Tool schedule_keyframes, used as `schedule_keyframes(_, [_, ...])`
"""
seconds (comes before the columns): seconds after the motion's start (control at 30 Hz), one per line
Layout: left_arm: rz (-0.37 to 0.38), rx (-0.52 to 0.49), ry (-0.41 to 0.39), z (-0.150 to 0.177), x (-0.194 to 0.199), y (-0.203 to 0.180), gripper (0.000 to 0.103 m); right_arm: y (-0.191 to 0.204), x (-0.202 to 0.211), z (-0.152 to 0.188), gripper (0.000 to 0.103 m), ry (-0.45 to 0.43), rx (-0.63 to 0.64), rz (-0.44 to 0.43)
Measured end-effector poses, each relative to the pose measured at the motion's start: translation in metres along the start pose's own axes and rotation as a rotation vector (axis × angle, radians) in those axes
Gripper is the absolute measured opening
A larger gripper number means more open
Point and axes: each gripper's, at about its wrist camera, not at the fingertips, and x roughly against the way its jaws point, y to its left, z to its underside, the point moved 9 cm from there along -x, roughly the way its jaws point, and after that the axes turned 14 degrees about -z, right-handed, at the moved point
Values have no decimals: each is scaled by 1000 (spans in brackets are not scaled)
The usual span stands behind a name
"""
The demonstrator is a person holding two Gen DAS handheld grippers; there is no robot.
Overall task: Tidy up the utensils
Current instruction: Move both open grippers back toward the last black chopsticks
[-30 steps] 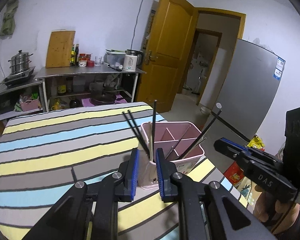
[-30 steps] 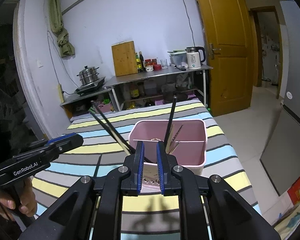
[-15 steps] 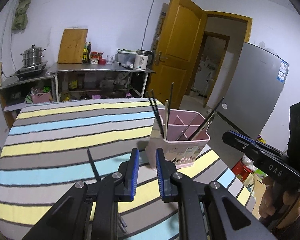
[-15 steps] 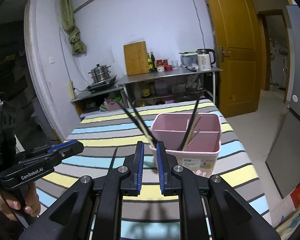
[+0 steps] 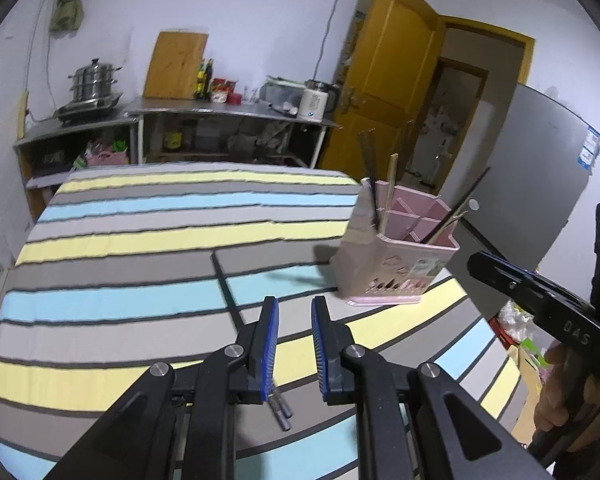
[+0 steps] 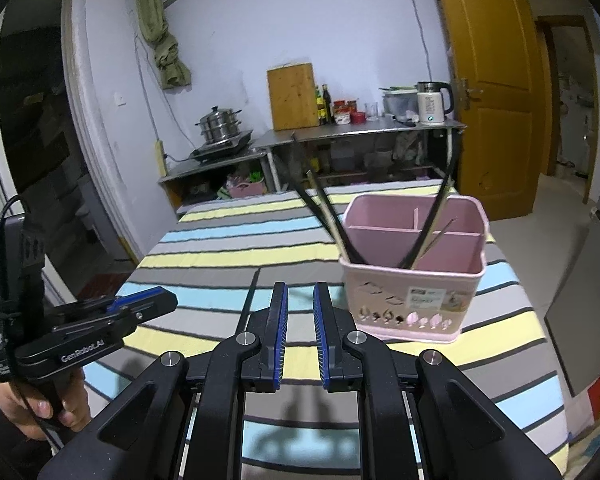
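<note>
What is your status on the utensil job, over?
Left gripper and right gripper: fingers narrowly apart, empty. Pink holder upright on striped cloth, chopsticks inside. Metal-tipped pair lies loose under left gripper. Nothing blocking the holder.

Light: dim, cool indoor cast; walls read bluish-violet in both views.
Shadows: soft, the right claw (image 6: 300, 300) throwing a faint double shadow on the striped surface (image 6: 228, 256) below it.
Blur: chopsticks (image 5: 370, 176) smeared in the left view; the pink holder (image 5: 396, 264) slightly soft.
Distortion: strong fisheye bend, black vignette in all corners.
Glare: mild sheen on the steel pot (image 6: 218, 126).
</note>
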Motion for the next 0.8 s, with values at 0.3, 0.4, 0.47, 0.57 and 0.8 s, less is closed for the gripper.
schedule_keyframes(0.3, [-62, 30, 93, 24, -48, 24, 16, 8, -38, 26, 13, 86, -5, -43])
schedule_keyframes(0.4, [-79, 38, 129, 30, -71, 27, 16, 6, -48, 32, 13, 107, -12, -50])
schedule_keyframes(0.47, [-89, 37, 143, 33, -85, 26, 16, 4, -54, 36, 13, 122, -17, -51])
schedule_keyframes(0.57, [-102, 32, 164, 36, -104, 24, 16, -1, -60, 41, 13, 139, -26, -53])
schedule_keyframes(0.8, [-145, 29, 203, 47, -137, 25, 20, -7, -72, 47, 13, 160, -40, -55])
